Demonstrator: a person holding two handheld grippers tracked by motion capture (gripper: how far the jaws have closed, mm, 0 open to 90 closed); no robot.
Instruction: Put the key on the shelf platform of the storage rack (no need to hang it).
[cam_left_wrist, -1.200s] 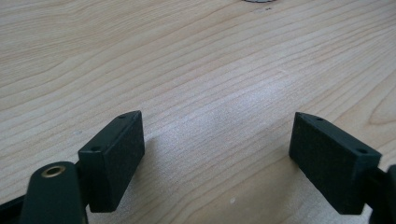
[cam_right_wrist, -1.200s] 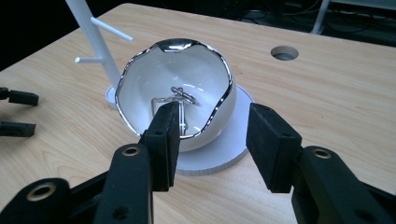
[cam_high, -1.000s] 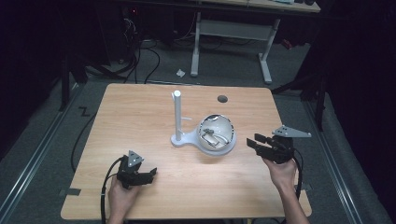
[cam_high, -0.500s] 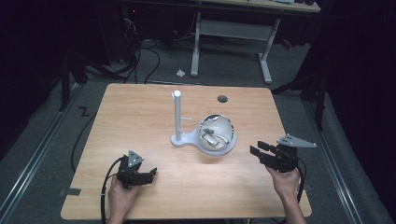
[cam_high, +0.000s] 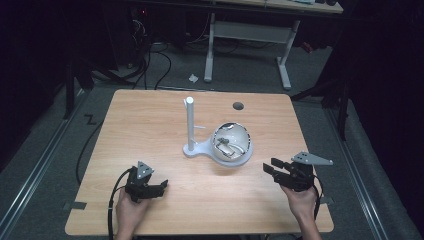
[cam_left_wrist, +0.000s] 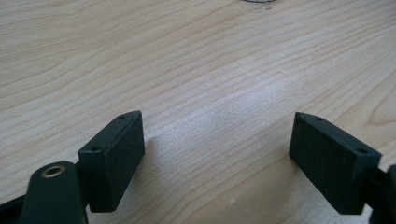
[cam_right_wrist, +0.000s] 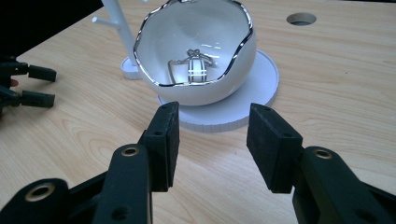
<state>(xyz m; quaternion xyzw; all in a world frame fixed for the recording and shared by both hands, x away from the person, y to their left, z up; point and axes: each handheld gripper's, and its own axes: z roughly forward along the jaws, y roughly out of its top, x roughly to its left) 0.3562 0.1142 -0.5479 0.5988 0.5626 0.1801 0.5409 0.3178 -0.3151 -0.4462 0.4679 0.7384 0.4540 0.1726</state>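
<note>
Bench (cam_high: 150, 125) of pale wood stood lit in a dark room, cables trailing over the grey floor behind it. Left claw (cam_high: 159, 187) rested near the front left of the bench, held in the person's left hand (cam_high: 131, 210), jaws pointing right toward the middle; its cable (cam_high: 111, 200) looped off the near edge. In the left gripper view the left claw (cam_left_wrist: 217, 154) had its jaws set wide apart with bare wood grain between the pads, nothing held. Toward the centre stood a white stand (cam_high: 190, 125), an upright post with a short side peg, rising from a flat white base. Just right of the post, on the round part of that base, sat a white bowl (cam_high: 232, 142) with a wavy silver rim. Inside the bowl lay small silvery jewellery (cam_right_wrist: 196, 65), thin chain and a banded piece; finer detail could not be made out. A round hole (cam_high: 238, 106) showed in the bench behind the bowl. Right claw (cam_high: 272, 167) sat near the front right, held in the right hand (cam_high: 300, 200), grey three-cornered plate (cam_high: 311, 159) on top, jaws pointing left toward the bowl and apart from it. In the right gripper view the right claw (cam_right_wrist: 212, 140) had its jaws parted, empty, the bowl and base directly ahead; the left claw's jaw tips appeared at that view's far left edge.
</note>
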